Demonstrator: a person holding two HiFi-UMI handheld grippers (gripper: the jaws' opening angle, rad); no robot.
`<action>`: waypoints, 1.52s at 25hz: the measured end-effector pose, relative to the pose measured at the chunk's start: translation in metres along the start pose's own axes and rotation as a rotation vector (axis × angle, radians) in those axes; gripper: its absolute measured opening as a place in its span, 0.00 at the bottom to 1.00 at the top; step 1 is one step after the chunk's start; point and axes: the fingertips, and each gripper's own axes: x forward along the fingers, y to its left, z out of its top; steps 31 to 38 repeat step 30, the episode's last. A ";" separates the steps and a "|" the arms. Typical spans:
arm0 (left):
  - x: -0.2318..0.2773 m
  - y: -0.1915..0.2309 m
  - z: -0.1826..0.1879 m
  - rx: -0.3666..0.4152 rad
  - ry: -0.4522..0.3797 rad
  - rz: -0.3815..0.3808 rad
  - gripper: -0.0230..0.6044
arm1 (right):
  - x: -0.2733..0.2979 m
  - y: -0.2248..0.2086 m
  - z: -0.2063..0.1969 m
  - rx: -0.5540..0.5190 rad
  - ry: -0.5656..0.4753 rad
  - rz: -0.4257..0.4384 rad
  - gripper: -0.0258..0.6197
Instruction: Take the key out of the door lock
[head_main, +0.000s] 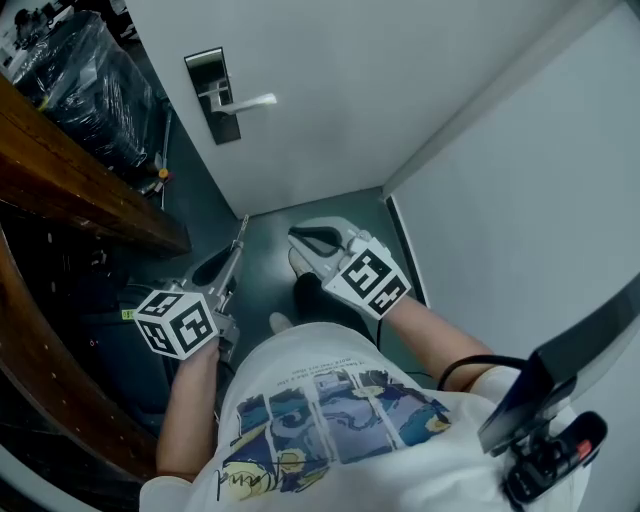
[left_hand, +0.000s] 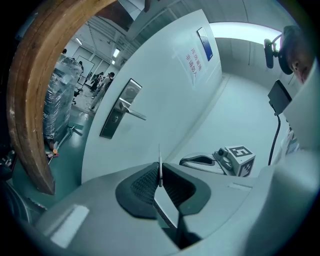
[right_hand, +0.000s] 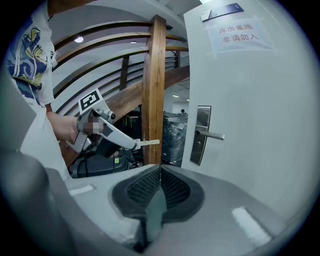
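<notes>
The white door (head_main: 330, 90) carries a steel lock plate (head_main: 212, 95) with a lever handle (head_main: 248, 102), also seen in the left gripper view (left_hand: 120, 111) and the right gripper view (right_hand: 201, 135). No key shows in the plate. My left gripper (head_main: 237, 248) is shut on a thin pale flat blade, apparently the key (right_hand: 149, 143), which juts from its tips edge-on (left_hand: 160, 165). It hangs low, well back from the door. My right gripper (head_main: 296, 238) is shut with nothing between its pads (right_hand: 160, 172), level with the left one and to its right.
A curved wooden railing (head_main: 80, 180) and wooden post (right_hand: 152, 90) stand to the left. Black-wrapped goods (head_main: 90, 80) sit beyond them. A white wall (head_main: 520, 200) closes the right side. A paper sign (right_hand: 240, 35) hangs on the door. The person's shoes (head_main: 298, 262) stand on the green floor.
</notes>
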 end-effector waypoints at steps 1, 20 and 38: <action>0.001 -0.002 0.000 0.000 0.001 -0.002 0.08 | -0.001 0.000 0.000 -0.001 0.002 0.002 0.06; 0.014 -0.002 -0.007 -0.019 0.021 -0.012 0.08 | -0.004 -0.002 -0.005 -0.017 0.010 0.013 0.04; 0.032 -0.006 -0.008 -0.030 0.050 -0.049 0.08 | -0.014 -0.016 -0.010 0.006 0.016 -0.017 0.04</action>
